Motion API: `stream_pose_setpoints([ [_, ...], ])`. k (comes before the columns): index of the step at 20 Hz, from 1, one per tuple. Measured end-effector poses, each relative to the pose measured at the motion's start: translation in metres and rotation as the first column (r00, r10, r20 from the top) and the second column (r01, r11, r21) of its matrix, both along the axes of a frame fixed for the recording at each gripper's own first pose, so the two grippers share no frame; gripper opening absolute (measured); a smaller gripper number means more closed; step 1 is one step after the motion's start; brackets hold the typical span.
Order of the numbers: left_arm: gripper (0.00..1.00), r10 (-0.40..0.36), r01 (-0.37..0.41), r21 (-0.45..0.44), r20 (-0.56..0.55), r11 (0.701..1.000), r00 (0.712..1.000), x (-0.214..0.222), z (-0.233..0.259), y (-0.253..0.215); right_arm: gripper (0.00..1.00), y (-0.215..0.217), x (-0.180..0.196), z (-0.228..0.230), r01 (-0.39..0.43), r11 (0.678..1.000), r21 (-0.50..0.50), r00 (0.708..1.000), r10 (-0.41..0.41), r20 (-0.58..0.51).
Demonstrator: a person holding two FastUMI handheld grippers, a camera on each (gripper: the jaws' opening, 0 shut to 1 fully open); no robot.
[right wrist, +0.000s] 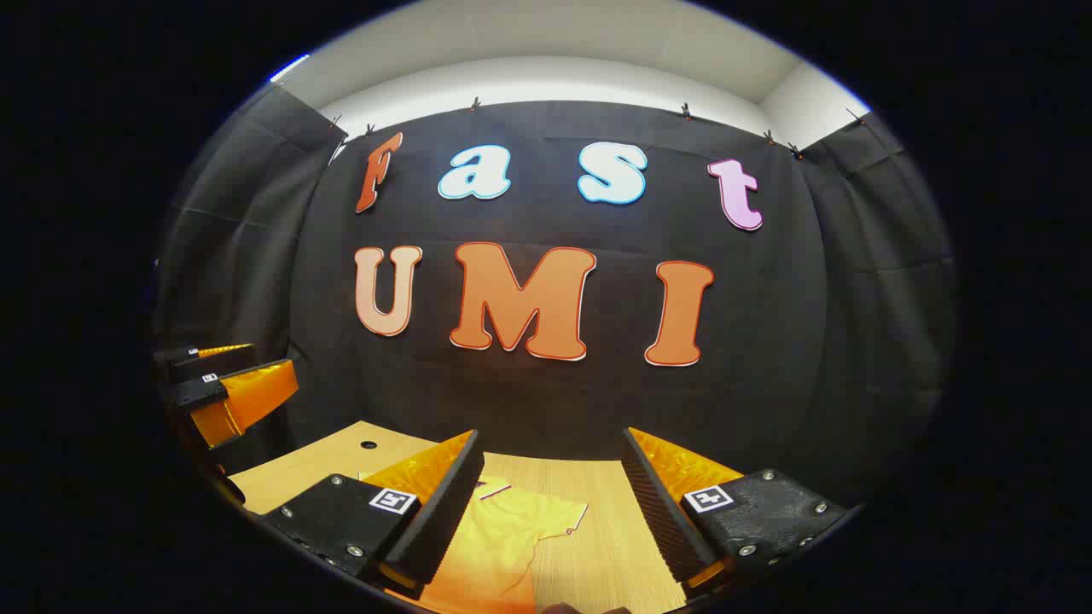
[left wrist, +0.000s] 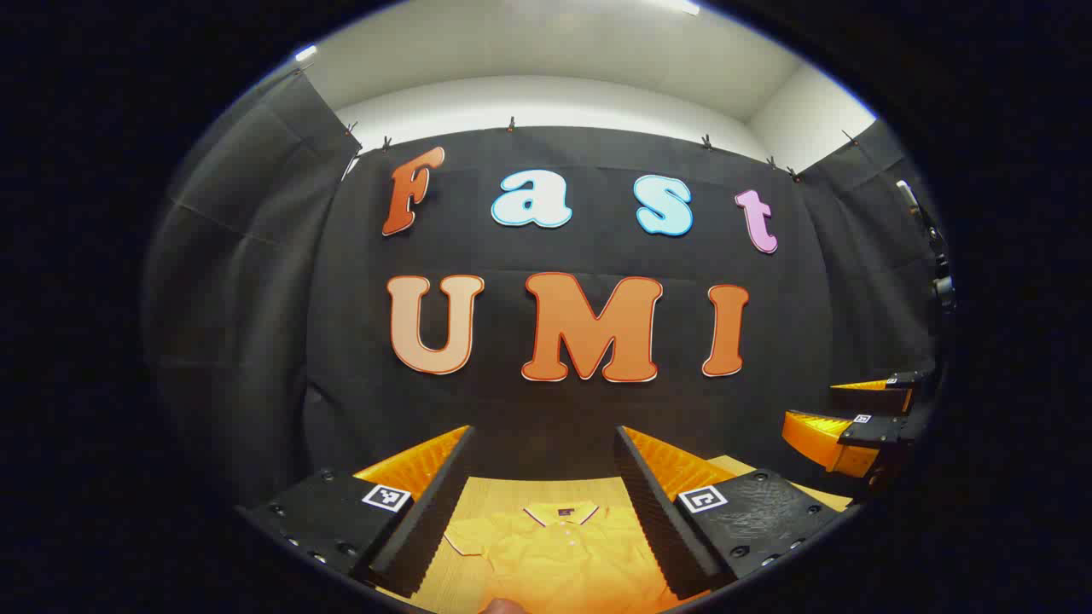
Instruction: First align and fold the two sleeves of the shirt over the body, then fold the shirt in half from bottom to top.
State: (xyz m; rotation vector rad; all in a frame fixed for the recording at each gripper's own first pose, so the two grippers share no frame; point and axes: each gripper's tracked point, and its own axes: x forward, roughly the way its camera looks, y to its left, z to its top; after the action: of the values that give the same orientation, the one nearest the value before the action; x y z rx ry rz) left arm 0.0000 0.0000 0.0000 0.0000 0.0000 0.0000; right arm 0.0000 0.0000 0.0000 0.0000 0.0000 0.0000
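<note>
Shirt [left wrist: 559, 546] lies flat on table [right wrist: 597, 546] beneath both wide-open, empty grippers, left gripper [left wrist: 542, 512] and right gripper [right wrist: 550, 512].

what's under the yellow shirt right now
The shirt lies flat on a light wooden table, bare beside its sleeve. Anything between shirt and tabletop is covered by the cloth.

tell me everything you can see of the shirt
The shirt is a yellow-orange polo with a collar trimmed in a pale and dark stripe and a short buttoned placket. It lies flat, front up, on the light wooden table, collar toward the back wall, short sleeves spread outward. The fabric looks soft and slightly creased. Neither claw touches it.
</note>
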Motion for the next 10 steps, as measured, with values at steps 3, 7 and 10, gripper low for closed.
stream_pose_setpoints([
  [3, 0.98, 0.019, -0.019, -0.01, 0.006, 1.0, 1.0, -0.008, -0.002, -0.002, 0.98, 0.004, -0.002, -0.006, -0.027, 1.0, 0.003, 1.0, 0.027, -0.01],
  [7, 0.96, 0.042, -0.042, -0.003, -0.007, 0.999, 0.999, -0.022, -0.011, -0.005, 0.98, 0.011, -0.009, -0.015, -0.055, 0.998, 0.014, 0.998, 0.055, -0.021],
  [10, 0.98, 0.051, -0.051, 0.006, -0.007, 0.999, 0.999, -0.03, -0.01, -0.009, 0.98, 0.011, -0.015, -0.021, -0.066, 0.998, 0.009, 0.997, 0.066, -0.04],
])
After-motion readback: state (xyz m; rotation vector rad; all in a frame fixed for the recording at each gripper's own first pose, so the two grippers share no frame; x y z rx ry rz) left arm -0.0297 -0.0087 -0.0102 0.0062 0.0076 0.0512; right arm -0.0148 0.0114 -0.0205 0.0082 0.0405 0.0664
